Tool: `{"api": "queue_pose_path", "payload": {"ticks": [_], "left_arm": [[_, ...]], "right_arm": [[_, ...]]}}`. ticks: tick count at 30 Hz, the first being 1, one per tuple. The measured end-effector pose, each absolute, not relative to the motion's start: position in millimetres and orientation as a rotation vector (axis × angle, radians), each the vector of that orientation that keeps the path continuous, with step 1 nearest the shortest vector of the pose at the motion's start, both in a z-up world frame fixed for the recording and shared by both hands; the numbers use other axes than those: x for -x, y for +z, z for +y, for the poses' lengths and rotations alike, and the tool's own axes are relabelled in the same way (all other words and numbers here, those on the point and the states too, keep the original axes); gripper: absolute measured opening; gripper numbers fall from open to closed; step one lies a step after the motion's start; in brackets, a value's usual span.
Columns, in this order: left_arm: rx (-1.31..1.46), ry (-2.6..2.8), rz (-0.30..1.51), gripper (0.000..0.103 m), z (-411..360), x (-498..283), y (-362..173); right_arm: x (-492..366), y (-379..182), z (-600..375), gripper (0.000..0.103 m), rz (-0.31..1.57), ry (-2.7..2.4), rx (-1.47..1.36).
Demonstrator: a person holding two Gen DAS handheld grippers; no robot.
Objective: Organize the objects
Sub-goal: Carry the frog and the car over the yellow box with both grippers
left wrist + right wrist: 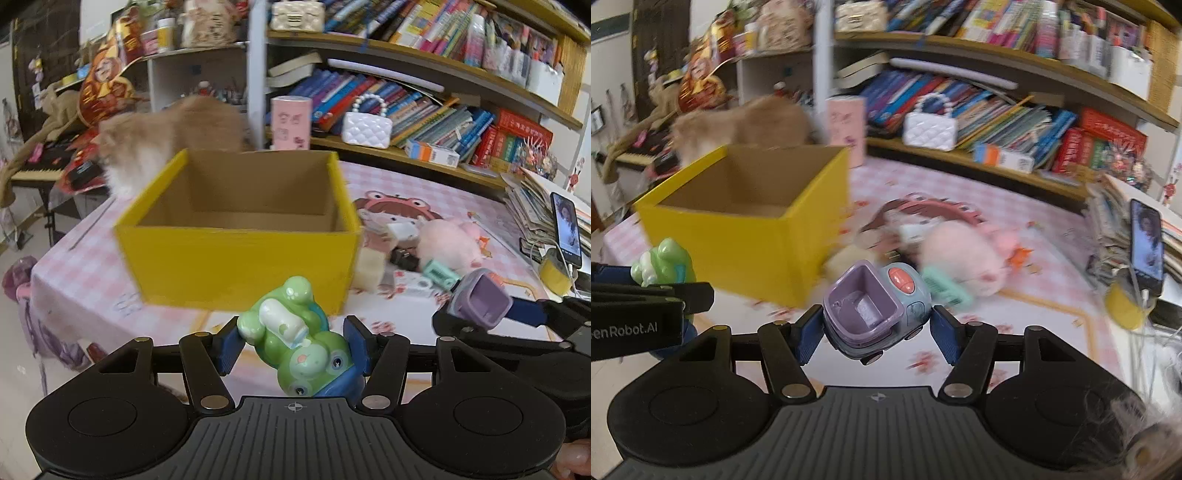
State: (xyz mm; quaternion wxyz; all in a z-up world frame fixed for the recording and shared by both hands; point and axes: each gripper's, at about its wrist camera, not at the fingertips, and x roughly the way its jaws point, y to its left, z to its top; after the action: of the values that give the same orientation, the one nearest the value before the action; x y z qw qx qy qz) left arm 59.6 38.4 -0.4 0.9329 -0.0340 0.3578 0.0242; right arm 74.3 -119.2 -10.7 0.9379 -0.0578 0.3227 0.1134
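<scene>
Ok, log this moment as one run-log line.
left gripper: shut on green frog toy | right gripper: shut on purple toy car | yellow box: open, looks empty

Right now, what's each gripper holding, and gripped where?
Left gripper: green frog toy, pinched across its body. Right gripper: purple-and-blue toy car, clamped on its two sides.

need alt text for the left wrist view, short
The left tool grips a green frog toy above a pink checked tablecloth, facing an empty yellow cardboard box. At right, the right tool holds a purple toy car; crowded bookshelves fill the background.
</scene>
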Motion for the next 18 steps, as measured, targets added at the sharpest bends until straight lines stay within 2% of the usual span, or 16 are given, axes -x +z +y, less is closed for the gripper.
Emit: {"api": "queue_pose_path", "payload": {"ticks": [9,18], "left_arm": [[0.063,0.023,0.748,0.057,102.3,-24.3,-9.4],[0.054,-0.006,0.711,0.057,135.0,-6.8,-4.2]], "right_arm": [[-20.9,-20.4,-44.3,0.060,0.664,0.241,0.152],[2.4,-17.7,-4.6,0.060,0.657,0.230,0.158]]}}
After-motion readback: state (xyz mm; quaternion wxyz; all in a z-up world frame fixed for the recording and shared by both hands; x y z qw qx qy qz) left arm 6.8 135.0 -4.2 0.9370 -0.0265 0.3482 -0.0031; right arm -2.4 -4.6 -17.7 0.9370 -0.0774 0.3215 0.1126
